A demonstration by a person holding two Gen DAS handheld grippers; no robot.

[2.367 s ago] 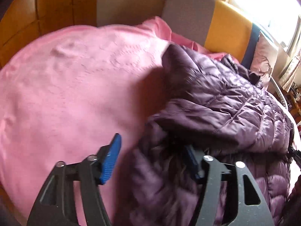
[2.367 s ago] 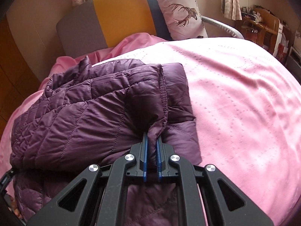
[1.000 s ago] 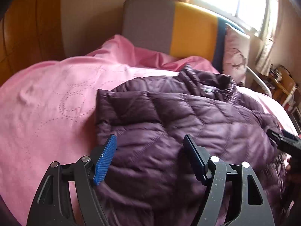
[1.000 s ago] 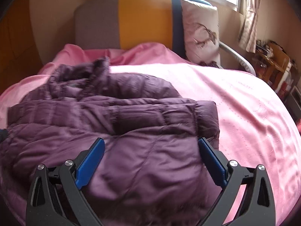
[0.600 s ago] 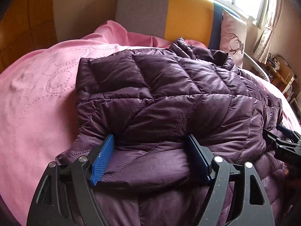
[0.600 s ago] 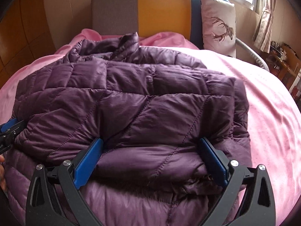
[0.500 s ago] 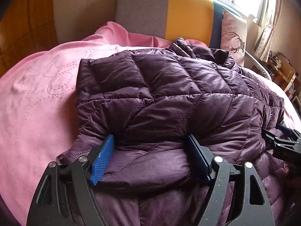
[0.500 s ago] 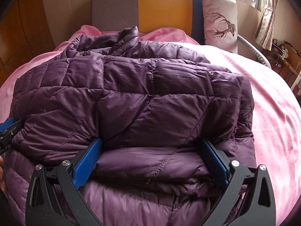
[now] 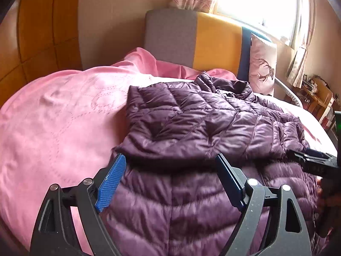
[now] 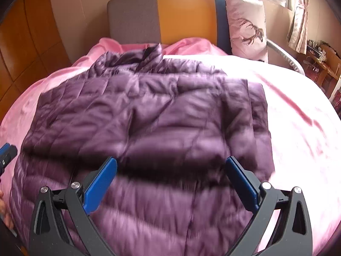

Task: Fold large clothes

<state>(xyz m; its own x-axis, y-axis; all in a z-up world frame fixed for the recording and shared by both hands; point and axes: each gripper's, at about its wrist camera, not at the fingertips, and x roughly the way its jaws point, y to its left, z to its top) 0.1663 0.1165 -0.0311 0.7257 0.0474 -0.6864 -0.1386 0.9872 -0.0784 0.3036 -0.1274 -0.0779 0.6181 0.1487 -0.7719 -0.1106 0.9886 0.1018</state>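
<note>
- The jacket (image 9: 191, 128) lies on the pink bed (image 9: 53, 117), collar toward the headboard (image 10: 170, 10), one fold laid crosswise.
- Left tool (image 9: 170, 185) has just been opening; its jaws gape above the near layer, gripping nothing.
- Right tool (image 10: 172, 183) also gapes, empty.
- The near hem lies under both tools, equally close, likely the next lift.

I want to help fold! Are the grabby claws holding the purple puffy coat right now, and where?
Nothing is held. The left gripper and the right gripper both stand open above the purple jacket, pads off the fabric. The left jaws have just been opening.
</note>
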